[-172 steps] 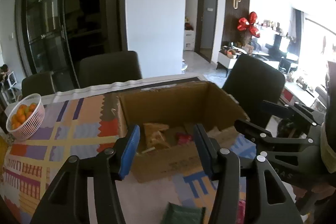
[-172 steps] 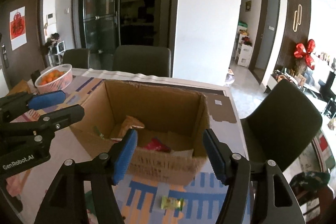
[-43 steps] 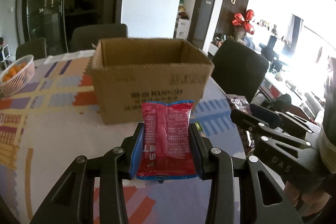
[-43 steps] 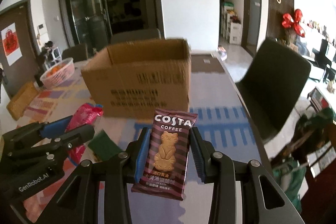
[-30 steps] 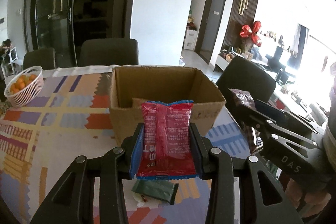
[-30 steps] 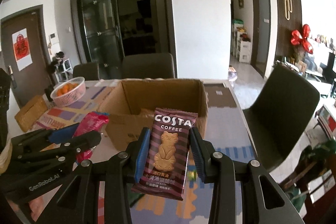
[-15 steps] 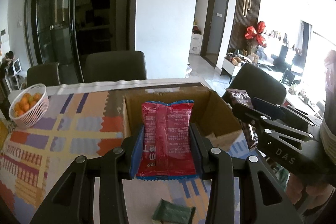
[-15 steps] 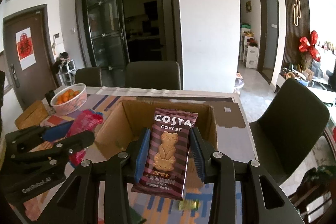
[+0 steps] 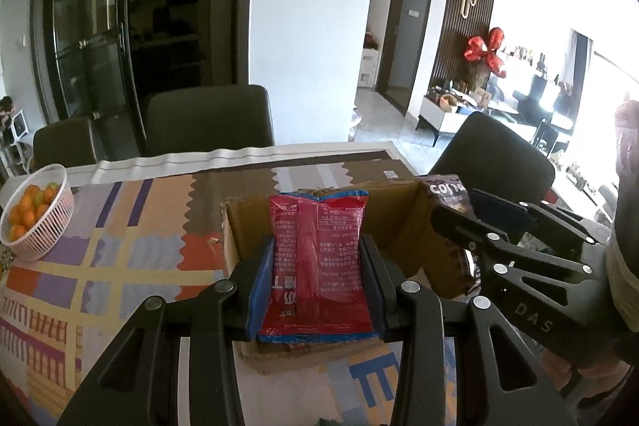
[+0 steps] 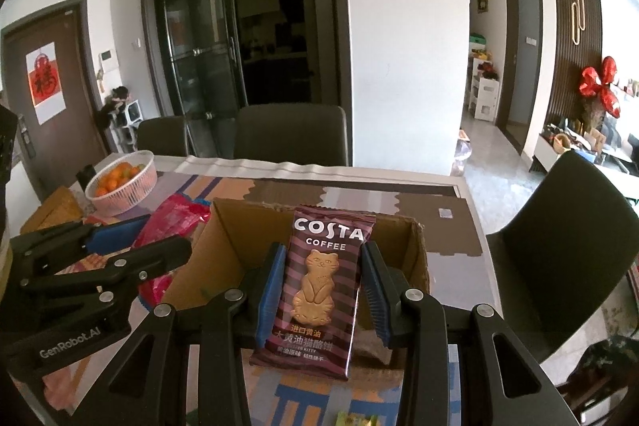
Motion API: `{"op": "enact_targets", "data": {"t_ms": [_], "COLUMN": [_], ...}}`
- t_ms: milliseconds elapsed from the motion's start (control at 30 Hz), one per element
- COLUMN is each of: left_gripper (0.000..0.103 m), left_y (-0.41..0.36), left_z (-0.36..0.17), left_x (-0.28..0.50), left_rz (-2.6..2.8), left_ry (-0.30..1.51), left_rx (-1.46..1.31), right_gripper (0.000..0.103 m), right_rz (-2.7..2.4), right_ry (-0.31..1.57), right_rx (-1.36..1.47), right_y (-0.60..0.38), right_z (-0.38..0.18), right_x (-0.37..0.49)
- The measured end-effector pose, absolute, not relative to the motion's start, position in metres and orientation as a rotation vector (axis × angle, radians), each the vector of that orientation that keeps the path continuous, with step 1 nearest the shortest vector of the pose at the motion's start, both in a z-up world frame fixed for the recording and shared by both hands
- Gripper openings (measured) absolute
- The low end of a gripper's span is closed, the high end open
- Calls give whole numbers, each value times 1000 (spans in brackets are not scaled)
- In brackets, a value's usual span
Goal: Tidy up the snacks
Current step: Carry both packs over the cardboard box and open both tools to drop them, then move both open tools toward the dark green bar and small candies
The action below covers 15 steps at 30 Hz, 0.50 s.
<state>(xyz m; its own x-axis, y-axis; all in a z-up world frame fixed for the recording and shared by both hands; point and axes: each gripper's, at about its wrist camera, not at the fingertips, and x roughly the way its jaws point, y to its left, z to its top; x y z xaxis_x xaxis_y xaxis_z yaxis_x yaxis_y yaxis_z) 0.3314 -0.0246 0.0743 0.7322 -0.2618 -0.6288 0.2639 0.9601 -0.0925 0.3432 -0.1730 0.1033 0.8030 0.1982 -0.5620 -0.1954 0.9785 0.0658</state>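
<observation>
My left gripper [image 9: 315, 266] is shut on a red snack packet [image 9: 317, 262] and holds it upright over the open cardboard box [image 9: 399, 222]. My right gripper [image 10: 321, 286] is shut on a brown Costa Coffee biscuit packet [image 10: 319, 286], also held over the cardboard box [image 10: 231, 246]. In the right wrist view the left gripper [image 10: 135, 234] and its red packet [image 10: 171, 222] show at the box's left side. In the left wrist view the right gripper [image 9: 471, 210] with the brown packet [image 9: 445, 192] shows at the box's right side. The box's contents are hidden.
A white basket of oranges [image 9: 34, 214] stands at the table's far left, also in the right wrist view [image 10: 122, 182]. Dark chairs [image 9: 209, 118] stand behind and to the right [image 10: 559, 222] of the table. A small green-yellow sweet [image 10: 355, 418] lies on the patterned cloth [image 9: 120, 226] in front of the box.
Both grippers, each with its packet, have risen and moved forward from in front of the box to above its opening. Neither grip has changed.
</observation>
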Motion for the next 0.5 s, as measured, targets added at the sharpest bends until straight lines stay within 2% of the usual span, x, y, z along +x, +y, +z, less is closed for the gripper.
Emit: {"op": "enact_targets", "data": {"t_ms": [167, 200, 367, 400, 500], "left_gripper": [41, 44, 60, 60, 60], "left_y": [-28, -29, -31, -30, -30], "left_z": [62, 60, 61, 62, 67], "left_x": [348, 349, 342, 339, 327], "left_rz": [-285, -275, -268, -263, -261], "left_ry": [739, 743, 733, 726, 712], "left_rx": [6, 12, 24, 25, 28], "right_gripper": [40, 40, 53, 57, 58], "right_rz": [203, 199, 190, 183, 173], "right_ry": [623, 625, 655, 654, 645], "right_rx": [-11, -11, 23, 24, 26], "right_y": [-173, -173, -179, -180, -182], "right_z": [95, 94, 88, 88, 90], "right_x": [357, 359, 364, 362, 355]}}
